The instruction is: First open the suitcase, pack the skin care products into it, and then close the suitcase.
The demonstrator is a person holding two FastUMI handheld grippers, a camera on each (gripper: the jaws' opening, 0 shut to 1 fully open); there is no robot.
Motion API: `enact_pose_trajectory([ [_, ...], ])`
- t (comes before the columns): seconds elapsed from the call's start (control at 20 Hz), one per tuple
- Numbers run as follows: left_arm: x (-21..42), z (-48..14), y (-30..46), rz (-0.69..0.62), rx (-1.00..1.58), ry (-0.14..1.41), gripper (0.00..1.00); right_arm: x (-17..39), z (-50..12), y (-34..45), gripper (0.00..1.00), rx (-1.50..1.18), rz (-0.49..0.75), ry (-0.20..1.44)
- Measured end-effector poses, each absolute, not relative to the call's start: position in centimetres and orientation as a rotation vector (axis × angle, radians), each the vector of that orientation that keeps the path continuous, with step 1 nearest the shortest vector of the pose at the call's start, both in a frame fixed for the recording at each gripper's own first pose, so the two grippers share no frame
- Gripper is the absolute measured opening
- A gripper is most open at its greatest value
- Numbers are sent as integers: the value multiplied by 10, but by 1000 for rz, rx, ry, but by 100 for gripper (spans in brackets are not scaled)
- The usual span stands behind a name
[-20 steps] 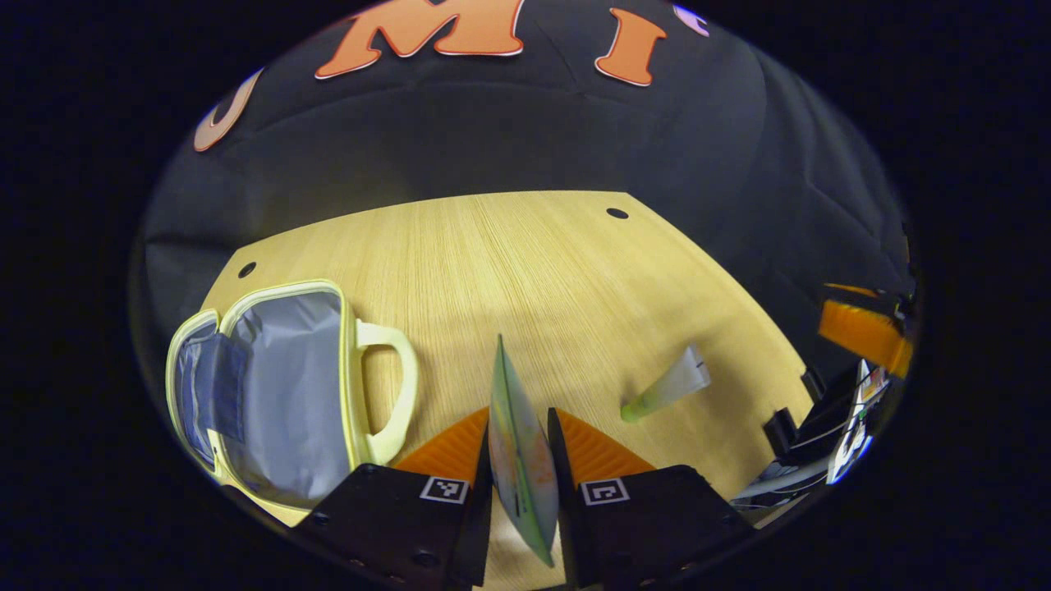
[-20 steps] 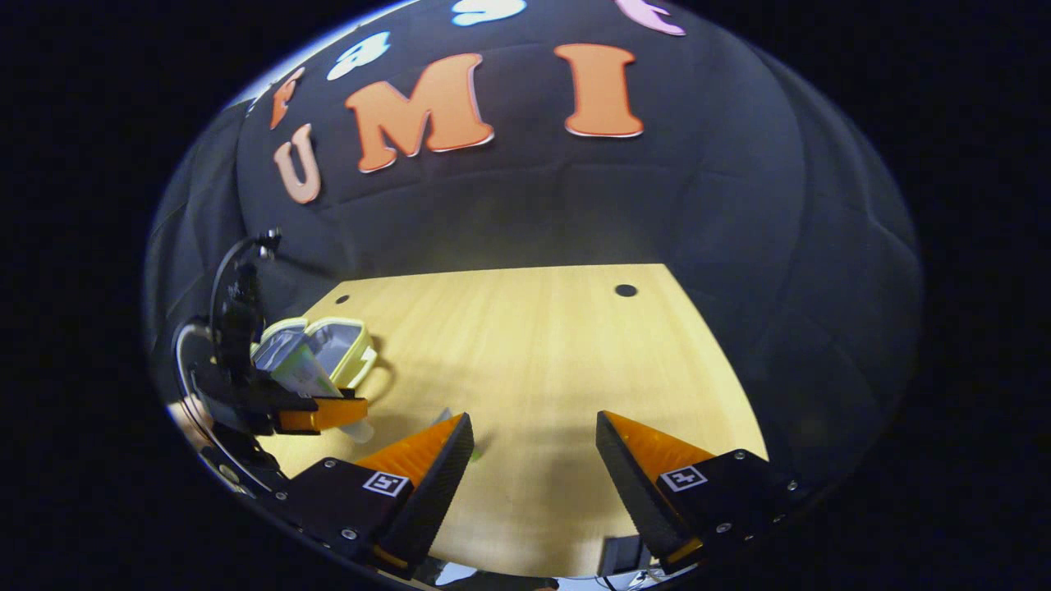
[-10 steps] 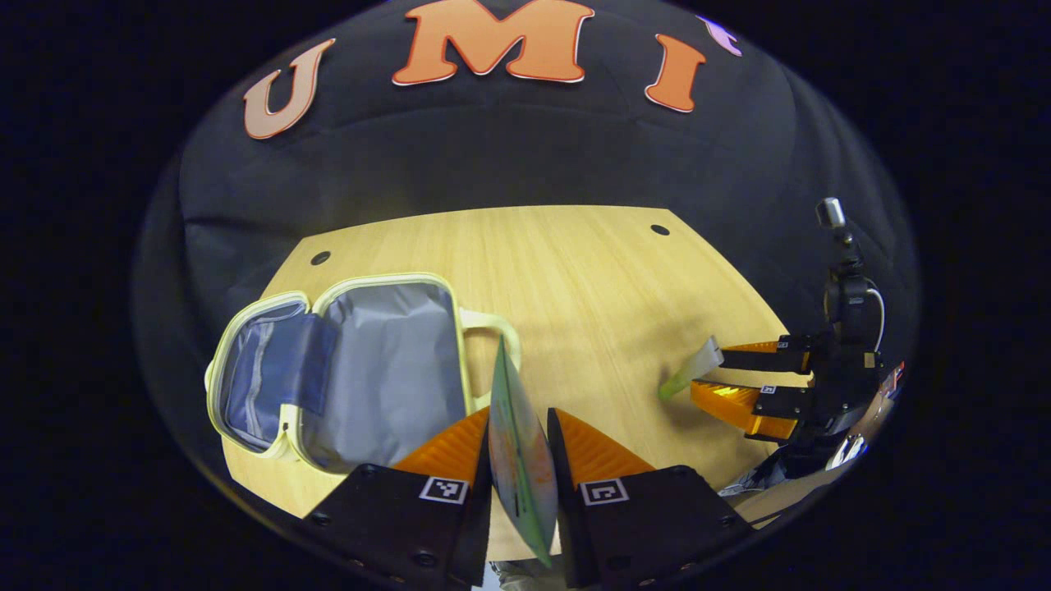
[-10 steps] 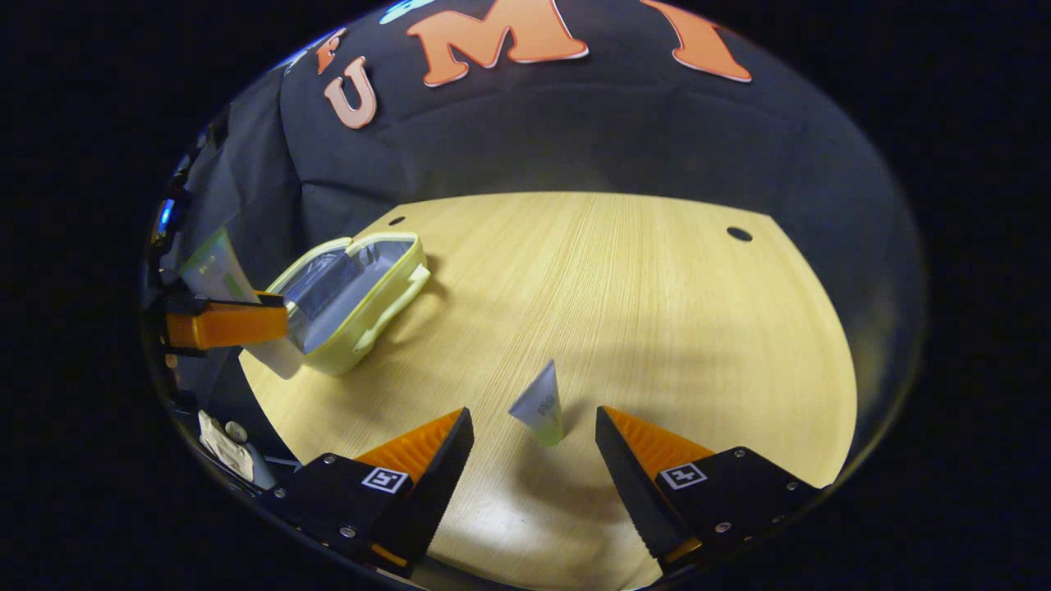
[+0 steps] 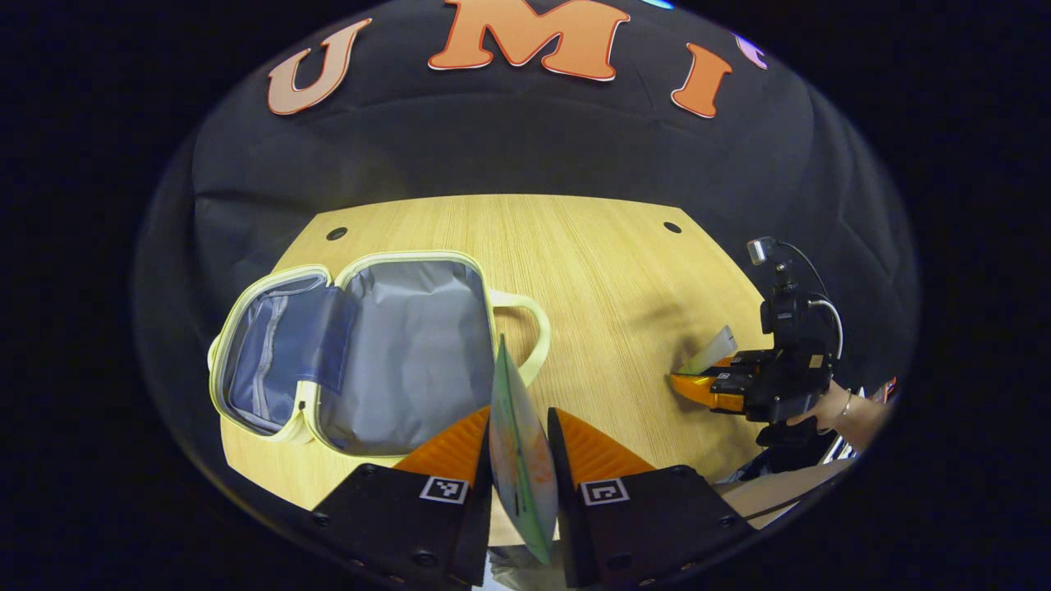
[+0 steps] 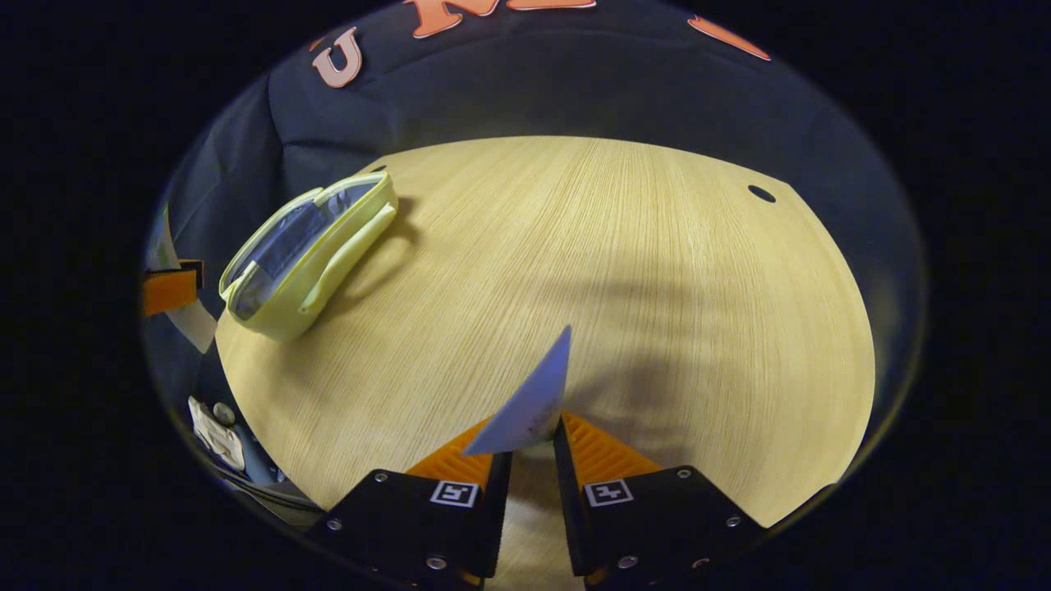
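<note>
Left gripper view: left gripper [image 5: 520, 460] pinches a flat sachet [image 5: 519, 460] edge-on between both fingers, just right of the open suitcase [image 5: 374, 353]. Right gripper [image 6: 530, 460] clamps a tube [image 6: 534, 398], far right of the suitcase. No writing legible.

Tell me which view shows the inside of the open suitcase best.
The left gripper view: the suitcase lies open toward the camera, grey lining visible. The right gripper view catches it edge-on and far off, with little of its lining visible.

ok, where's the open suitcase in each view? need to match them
Left gripper view: open suitcase lies left of centre, lining up, just beyond the left gripper.
Right gripper view: it sits upper left, seen edge-on.
Shared landmark: the table hole nearest it.
</note>
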State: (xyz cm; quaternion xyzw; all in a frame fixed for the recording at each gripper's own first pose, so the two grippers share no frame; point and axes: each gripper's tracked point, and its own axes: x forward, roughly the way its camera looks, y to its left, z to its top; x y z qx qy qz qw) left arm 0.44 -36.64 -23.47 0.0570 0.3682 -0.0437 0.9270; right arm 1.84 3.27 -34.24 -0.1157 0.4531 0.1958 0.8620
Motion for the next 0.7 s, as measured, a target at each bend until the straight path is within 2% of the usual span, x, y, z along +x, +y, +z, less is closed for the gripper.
enact_pose_trajectory([
  [0.35,-1,-206,-320,-127,93,805,35,-4,-272,88,33,-115,464,931],
  [0.7,13,-221,-258,-218,118,975,34,-30,-235,174,33,-9,516,948],
])
